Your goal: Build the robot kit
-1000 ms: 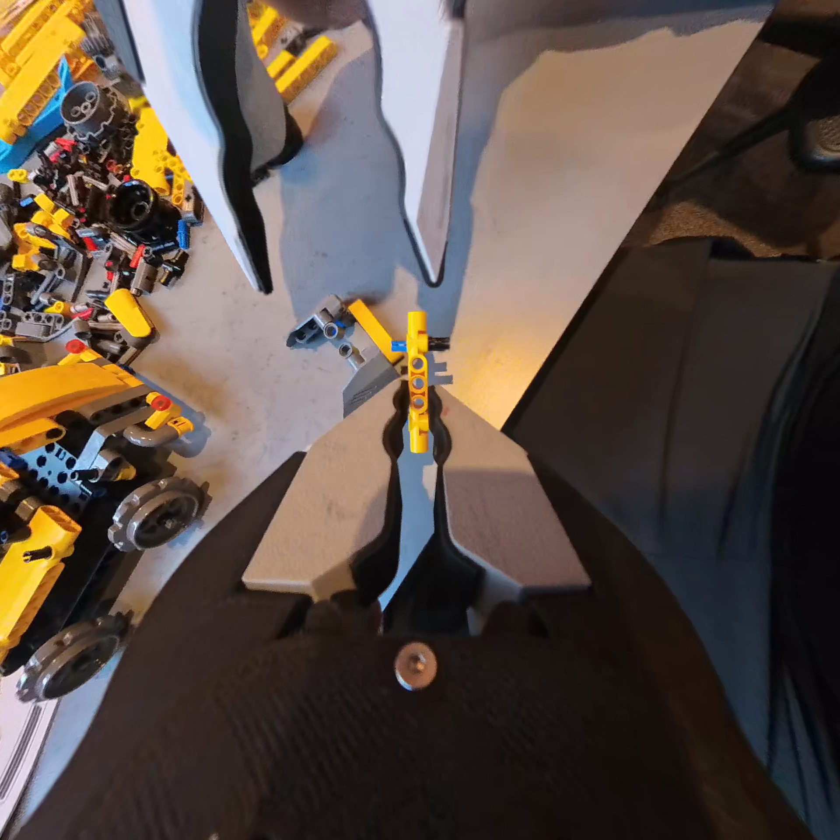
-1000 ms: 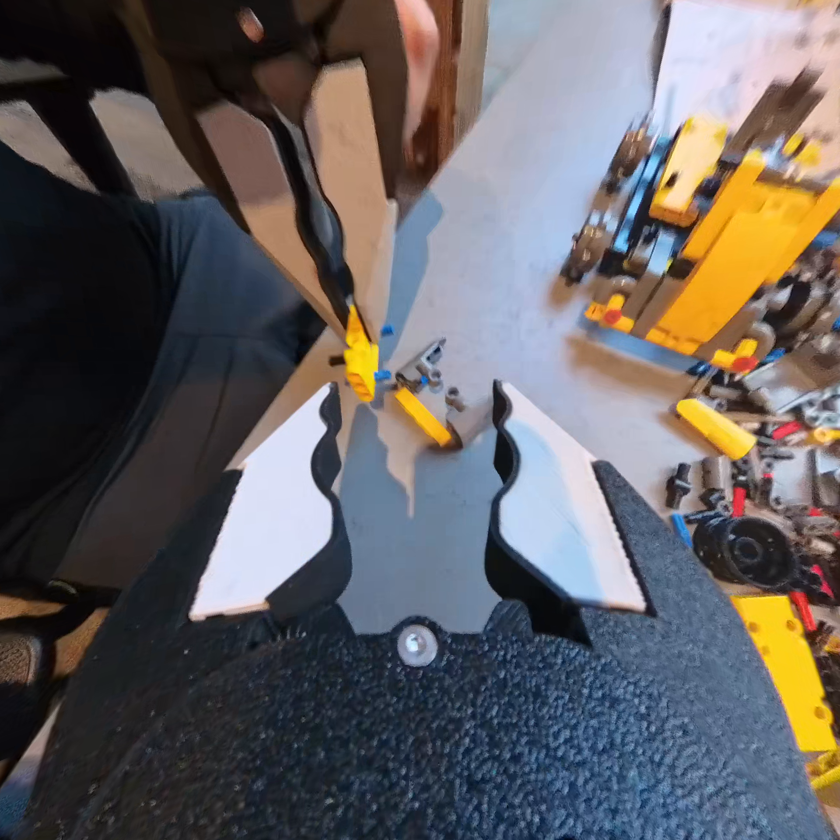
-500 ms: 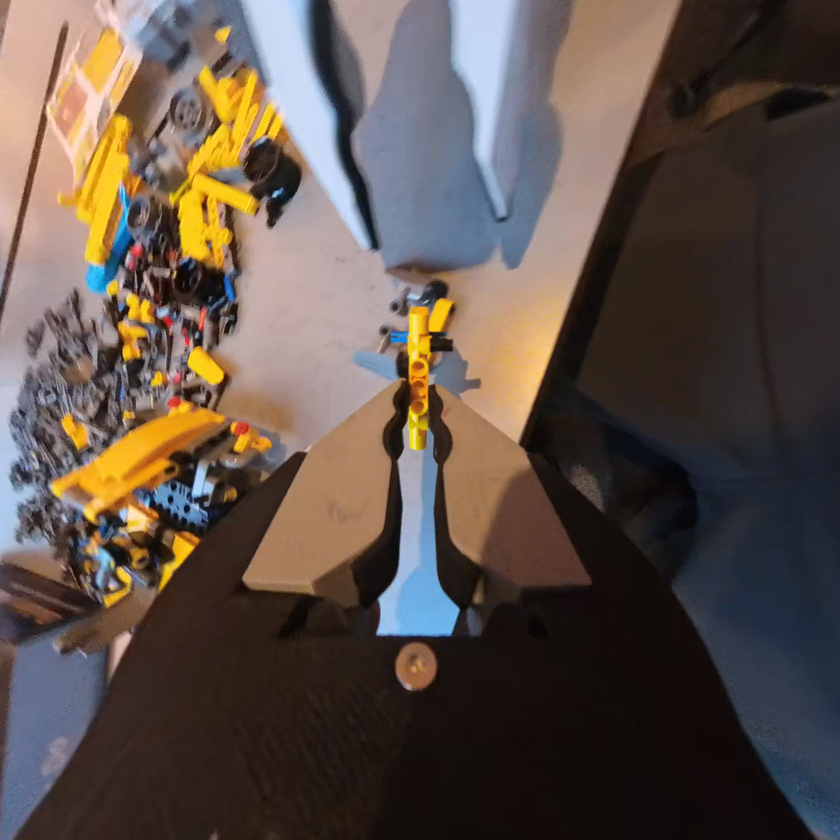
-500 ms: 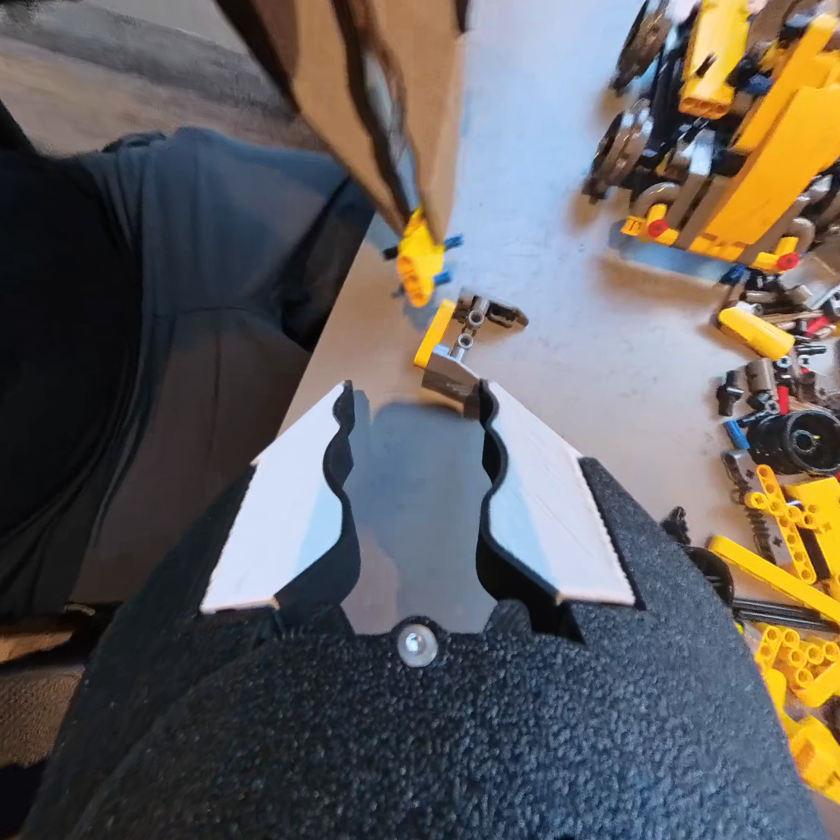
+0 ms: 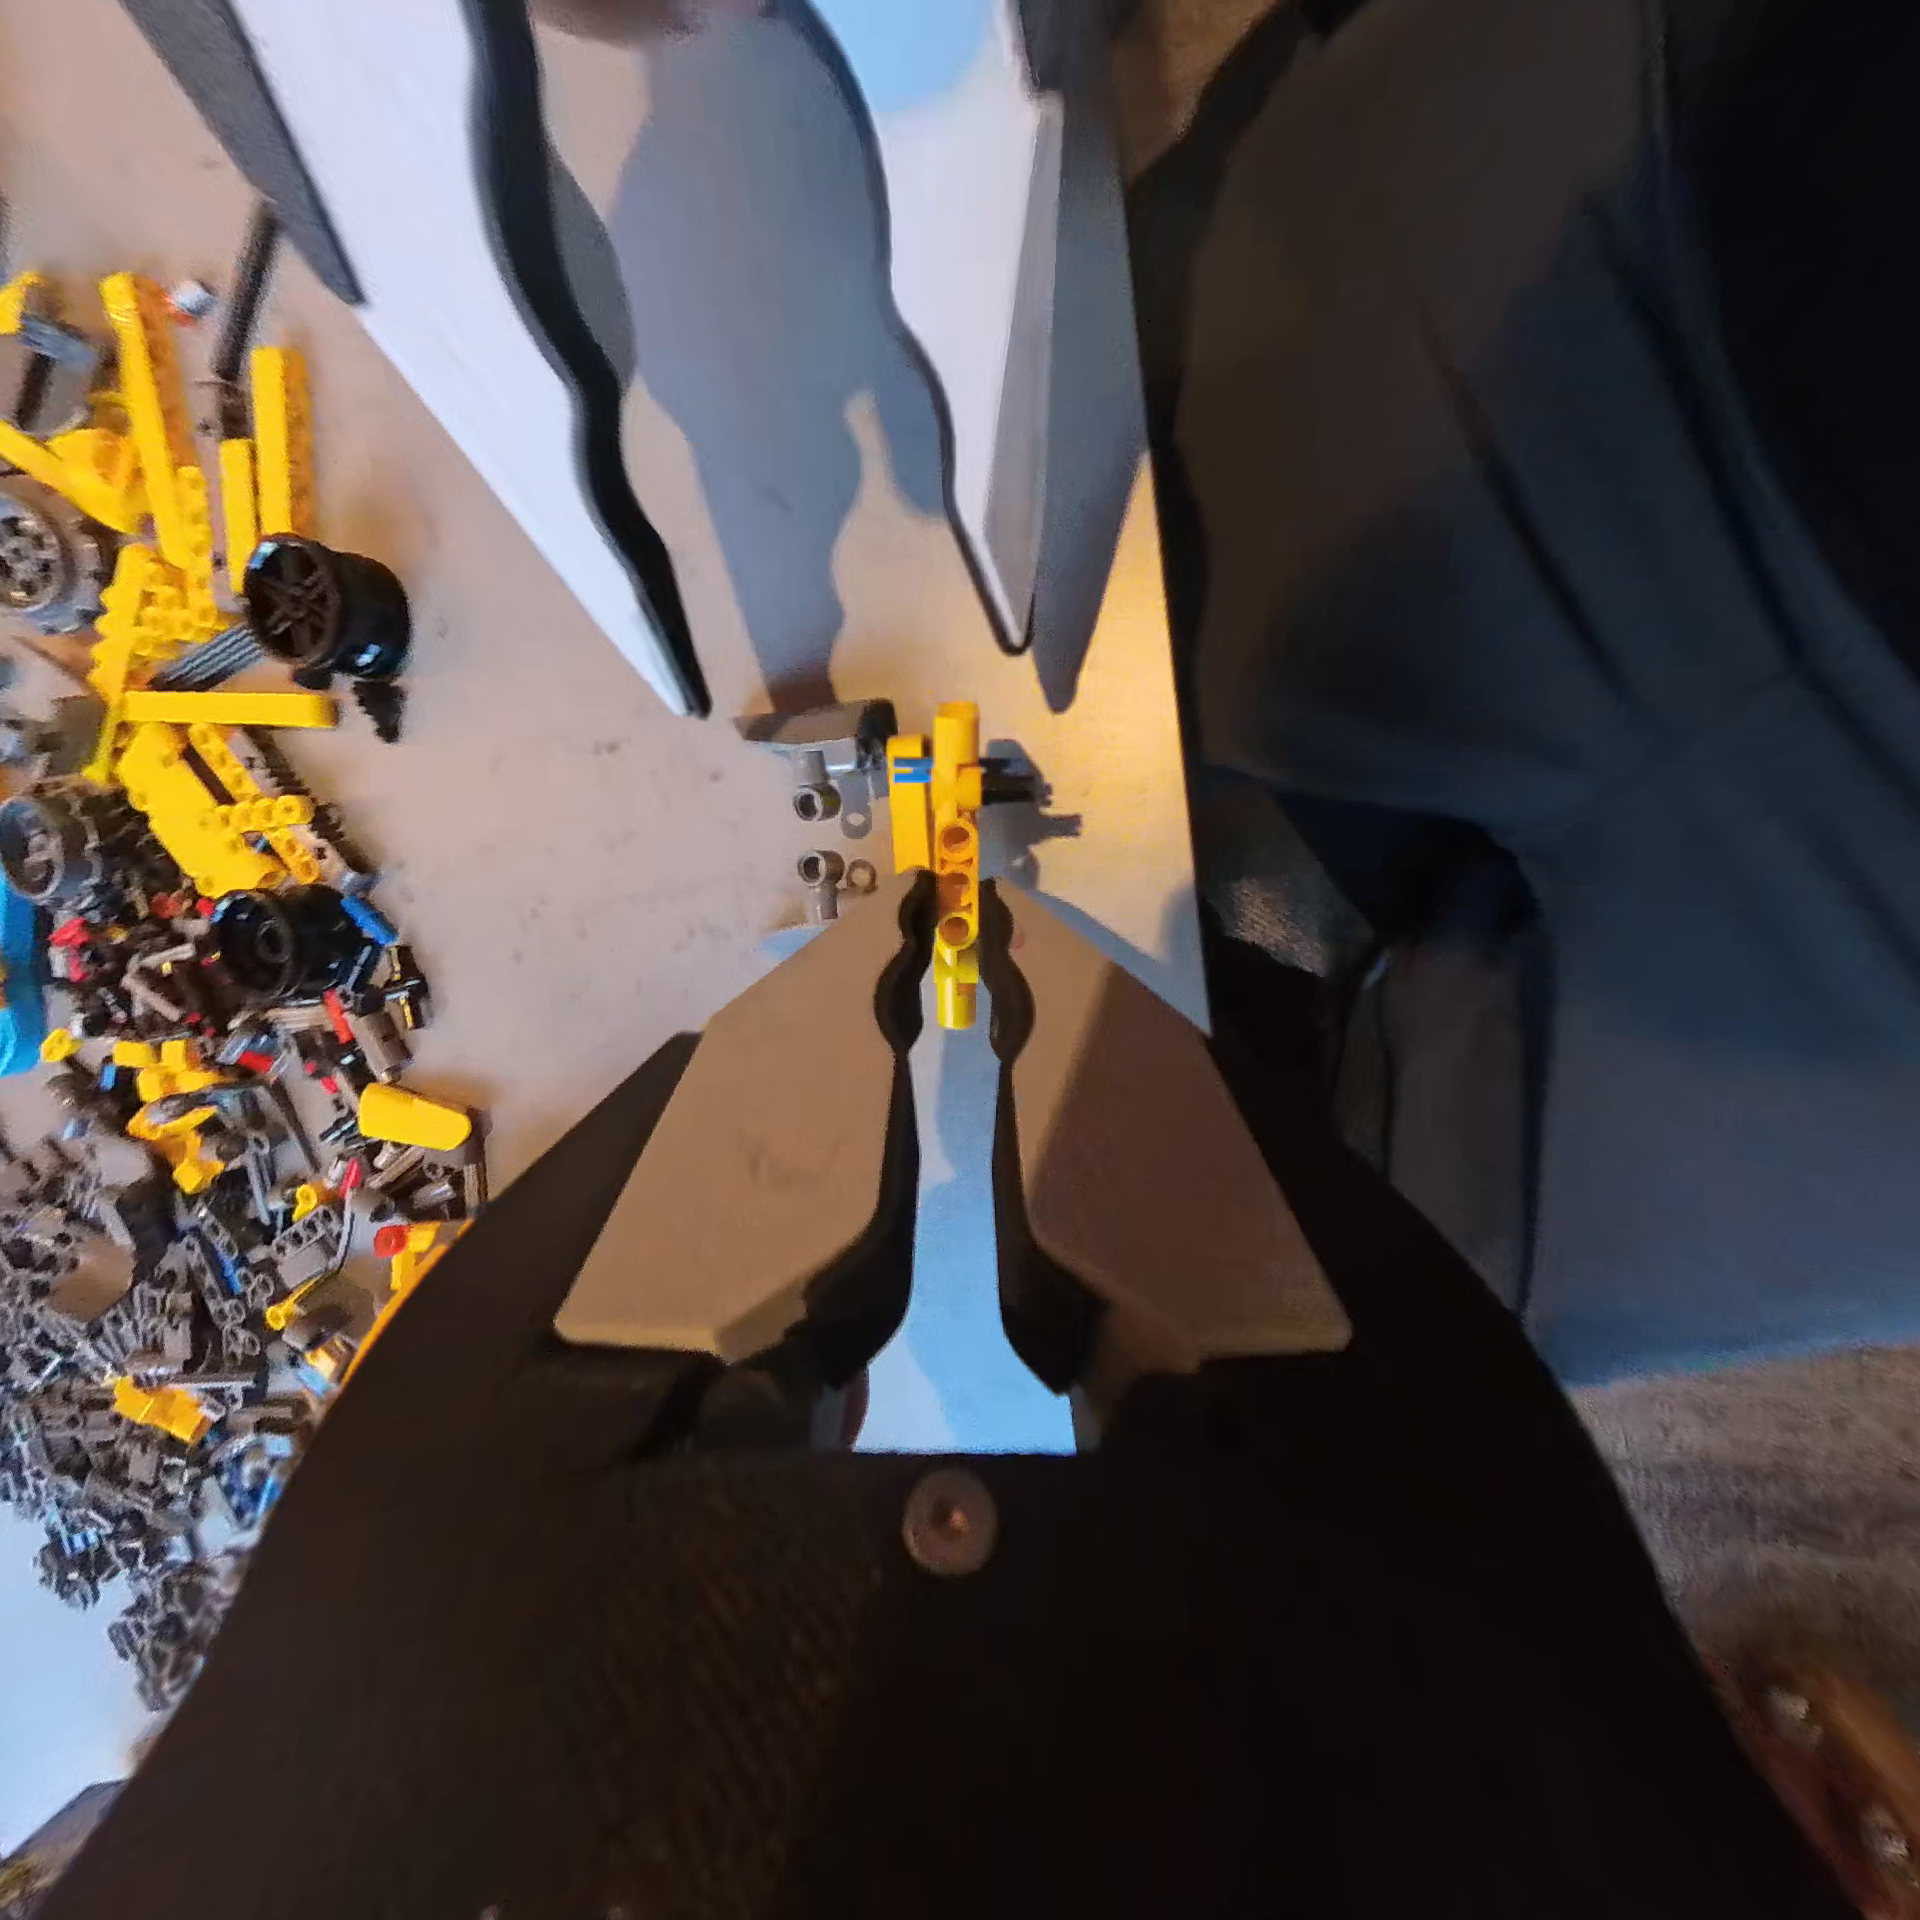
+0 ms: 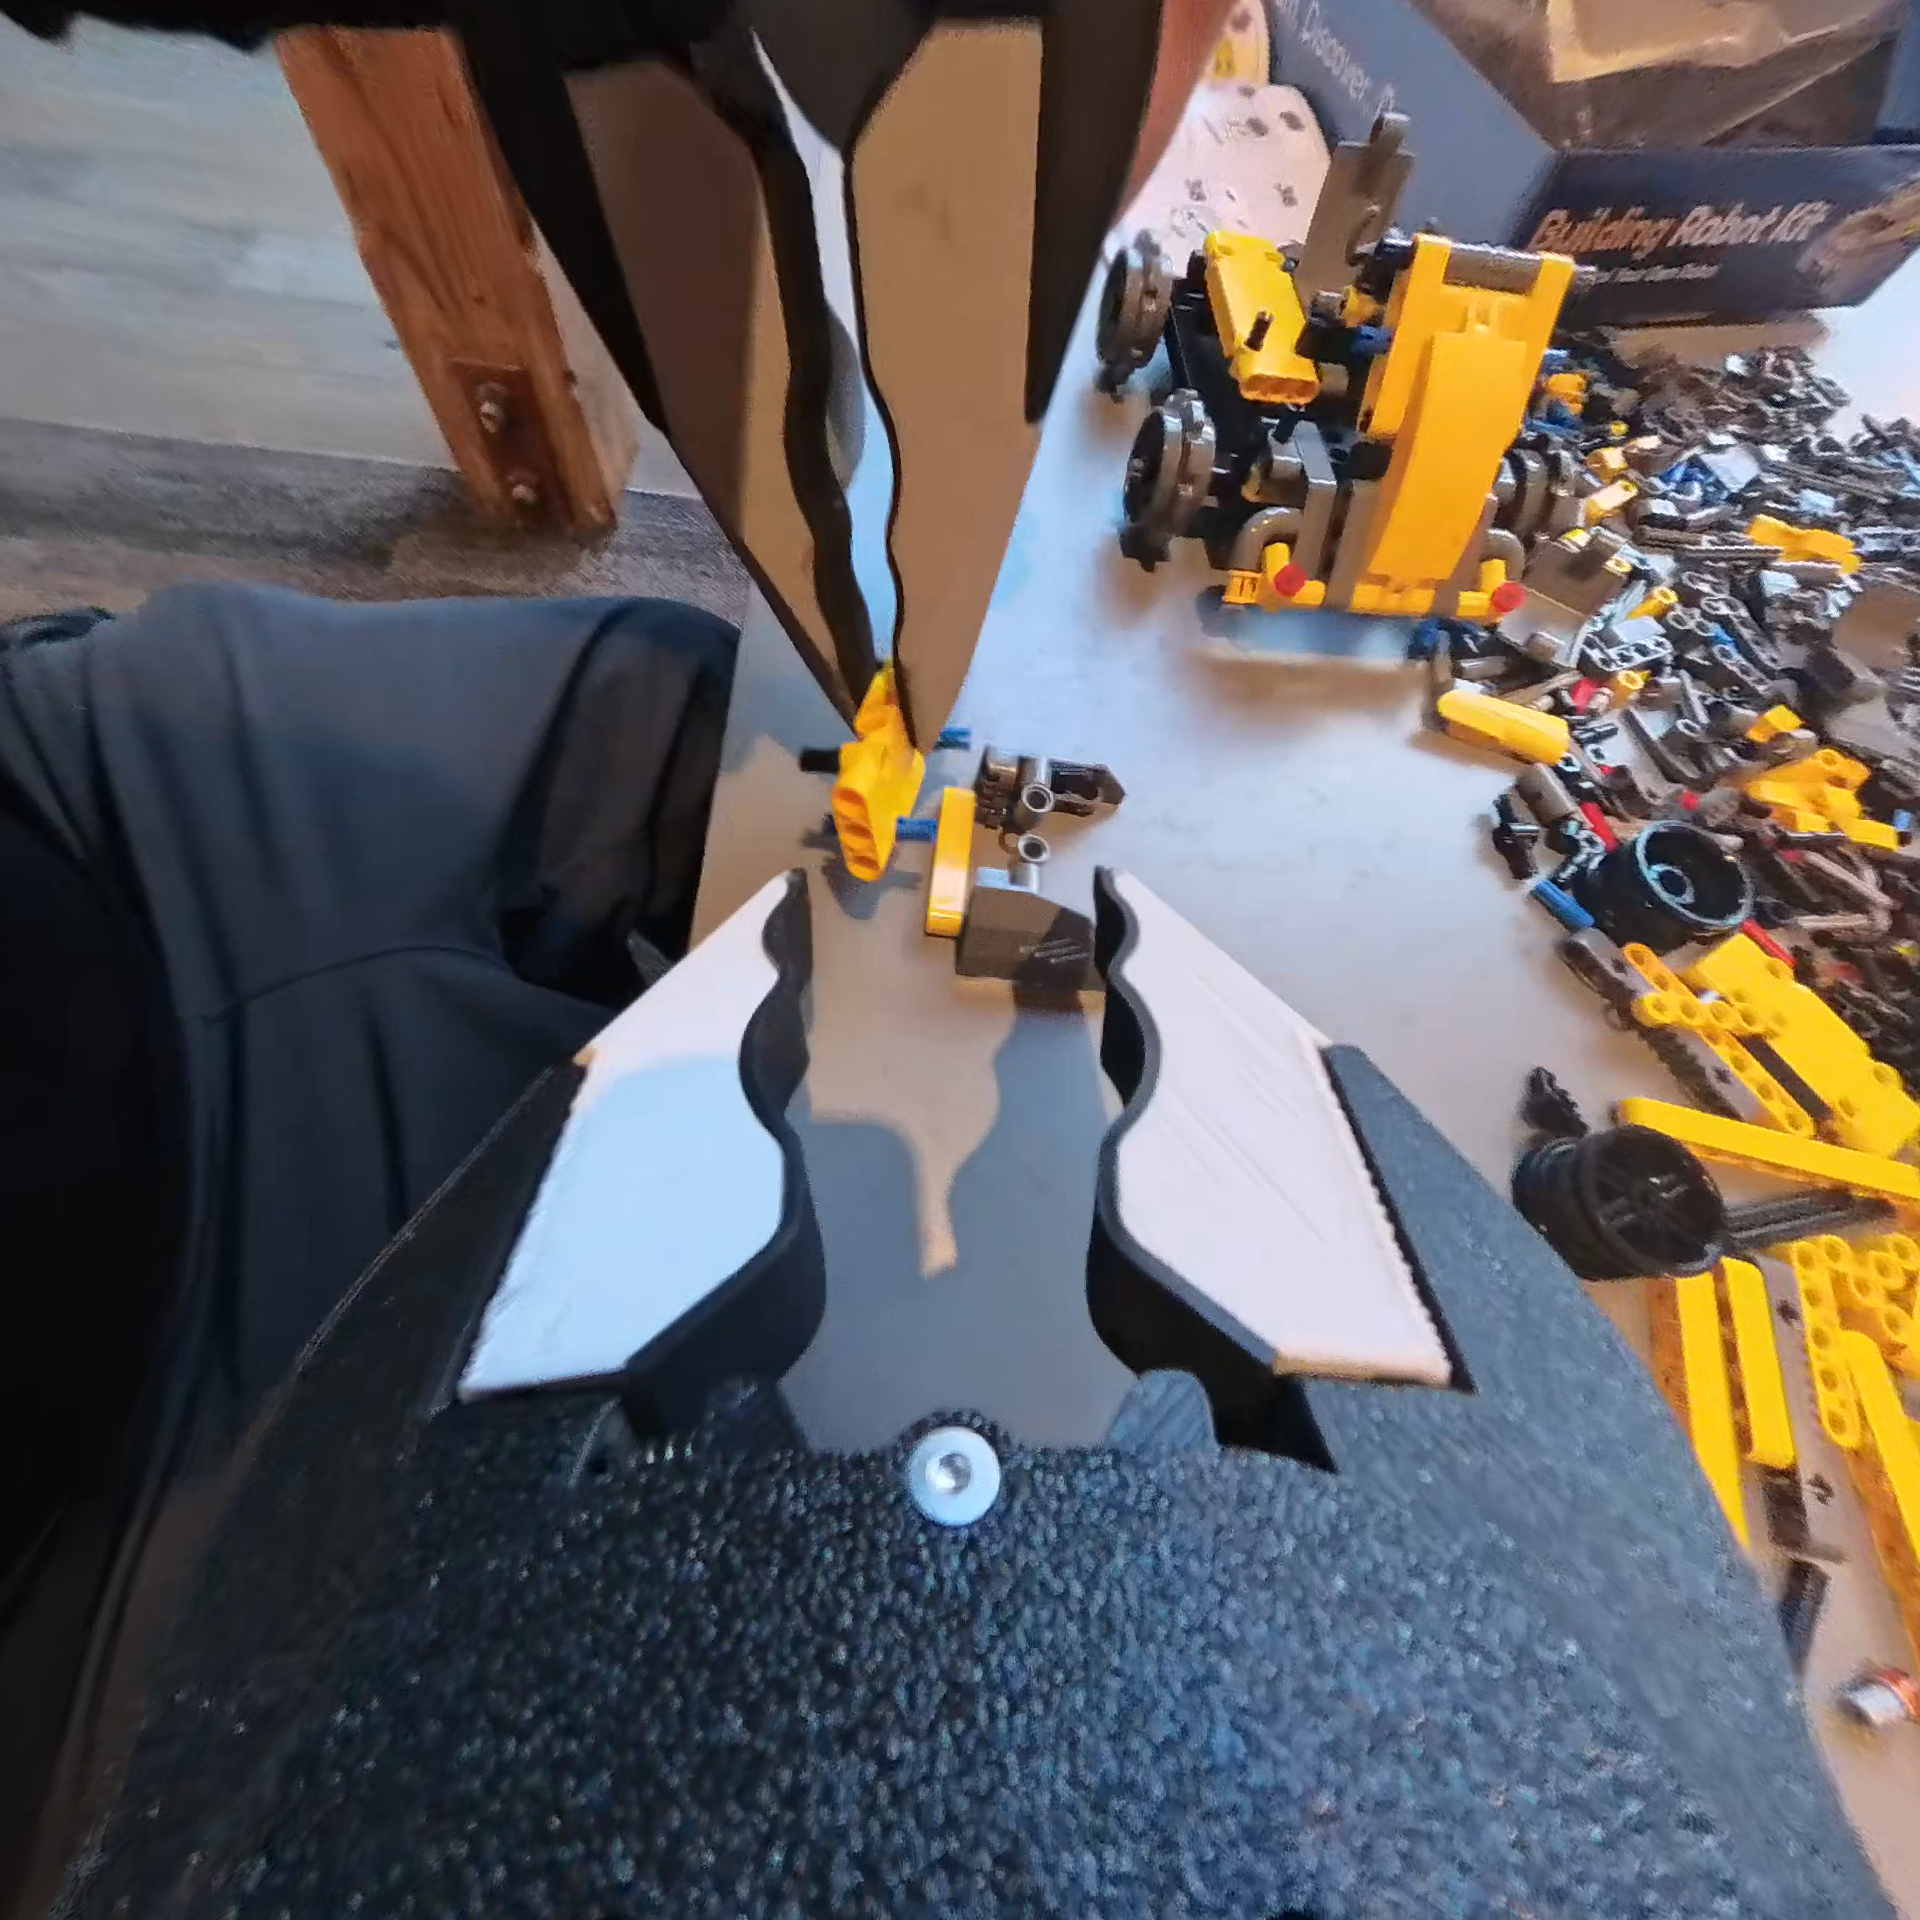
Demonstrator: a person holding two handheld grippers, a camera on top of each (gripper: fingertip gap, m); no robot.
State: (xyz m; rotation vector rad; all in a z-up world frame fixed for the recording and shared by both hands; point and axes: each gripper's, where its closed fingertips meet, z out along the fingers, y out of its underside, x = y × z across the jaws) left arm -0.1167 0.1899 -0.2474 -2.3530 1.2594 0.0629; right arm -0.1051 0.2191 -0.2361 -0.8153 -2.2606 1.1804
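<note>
My left gripper [image 5: 954, 899] is shut on a yellow beam with holes [image 5: 954, 831] that carries a blue pin and a black pin. It holds the beam just above the table [image 5: 582, 831], near the edge. A small loose assembly lies beside it: a short yellow beam [image 6: 951, 862], a dark grey panel [image 6: 1023, 935] and grey connectors [image 6: 1039, 795]. My right gripper [image 6: 948, 883] is open and empty, its tips on either side of the panel's near end. The left gripper [image 6: 883, 717] with the held beam [image 6: 873, 790] also shows in the right wrist view.
A yellow and black wheeled model [image 6: 1382, 457] stands at the back, and a dark box [image 6: 1662, 208] behind it. A wide pile of loose yellow, grey and black parts [image 6: 1714, 727] and black wheels [image 6: 1673, 888] covers the right. A wooden leg [image 6: 447, 312] and a person's dark clothing [image 6: 312, 831] are beyond the edge. The gap from one gripper's tips to the other's is roughly 4 cm.
The left gripper has kept hold of the yellow beam and shifted beside the small assembly. The right gripper stayed open and moved in, so its tips flank the grey panel.
</note>
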